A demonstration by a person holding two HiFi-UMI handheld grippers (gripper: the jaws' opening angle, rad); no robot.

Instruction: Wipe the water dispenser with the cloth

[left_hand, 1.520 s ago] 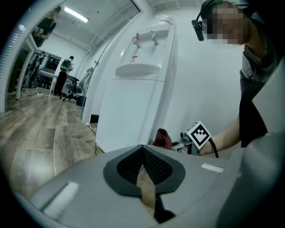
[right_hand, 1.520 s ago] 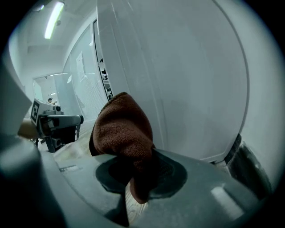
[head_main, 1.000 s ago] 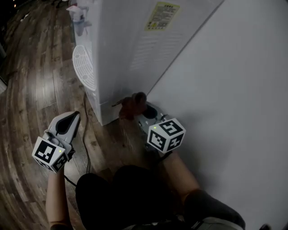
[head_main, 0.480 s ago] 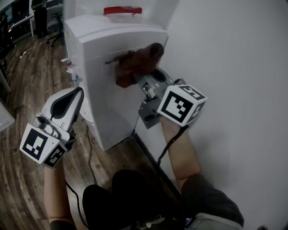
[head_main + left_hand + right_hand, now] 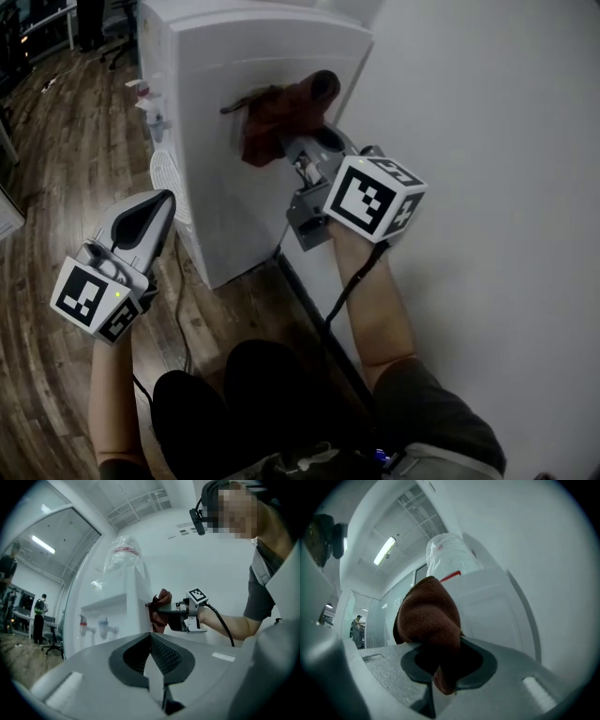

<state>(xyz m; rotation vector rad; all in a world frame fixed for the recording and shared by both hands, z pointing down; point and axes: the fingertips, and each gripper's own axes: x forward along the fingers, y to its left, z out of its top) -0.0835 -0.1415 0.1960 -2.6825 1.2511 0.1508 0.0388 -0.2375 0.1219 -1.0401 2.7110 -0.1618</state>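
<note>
The white water dispenser (image 5: 234, 84) stands against the wall, its side panel facing me. My right gripper (image 5: 305, 141) is shut on a brown-red cloth (image 5: 277, 112) and holds it against the upper part of that side panel. In the right gripper view the cloth (image 5: 429, 620) bulges out between the jaws, with the dispenser (image 5: 487, 602) and its bottle (image 5: 450, 557) behind. My left gripper (image 5: 150, 211) hangs lower left, off the dispenser, jaws closed on nothing. From the left gripper view I see the dispenser (image 5: 136, 606), the cloth (image 5: 159, 609) and the right gripper (image 5: 180, 616).
A white wall (image 5: 487, 141) runs along the right, close behind the dispenser. Wooden floor (image 5: 56, 178) spreads to the left. A black cable (image 5: 183, 328) lies on the floor by the dispenser's base. The taps (image 5: 150, 103) stick out on the dispenser's front. People stand far off in the room.
The right gripper has carried the cloth from the dispenser's bottom edge up to the upper side panel. In the last half second it slid slightly. The left gripper stayed low at the left.
</note>
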